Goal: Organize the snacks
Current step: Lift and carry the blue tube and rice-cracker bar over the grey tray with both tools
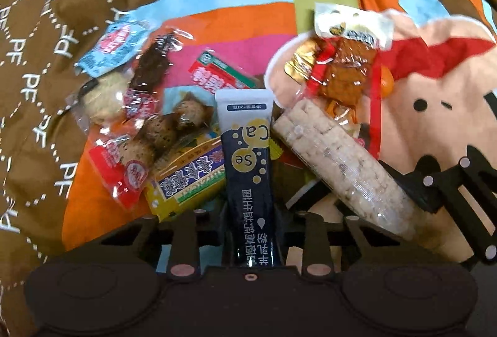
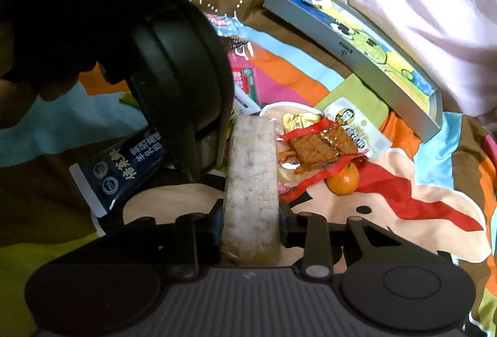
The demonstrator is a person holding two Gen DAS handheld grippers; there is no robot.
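We have both claws busy at once. Low in the centre of the left wrist view, our left gripper point(image 1: 248, 231) is closed tight on a dark blue sachet point(image 1: 247, 169) with a white top and yellow bubbles, which stands up the middle of the frame between the fingers. In the right wrist view, our right gripper point(image 2: 250, 225) is clamped on a puffed rice bar point(image 2: 251, 178) in clear wrap, its pale length running up from the bottom centre; the pads press on both of its sides.

As for progress, we judge the sorting barely begun. Most snacks lie loose on the colourful cartoon blanket point(image 1: 435, 107): in the left half of the left view a red packet point(image 1: 116, 172), a yellow and blue box point(image 1: 183, 178), a light blue wrapper point(image 1: 108, 45) and a green and red packet point(image 1: 217, 73) sit jumbled and overlapping. Right of centre lies a dried tofu packet point(image 2: 329, 144) with a small orange point(image 2: 343, 180) just beside it.

The grey tray point(image 2: 357, 57) sits at the upper right of the right view (we take it for the likely destination, though that is a guess). No snacks are visible inside it, only its printed floor. So two items are in hand, none look placed, and the whole pile remains.
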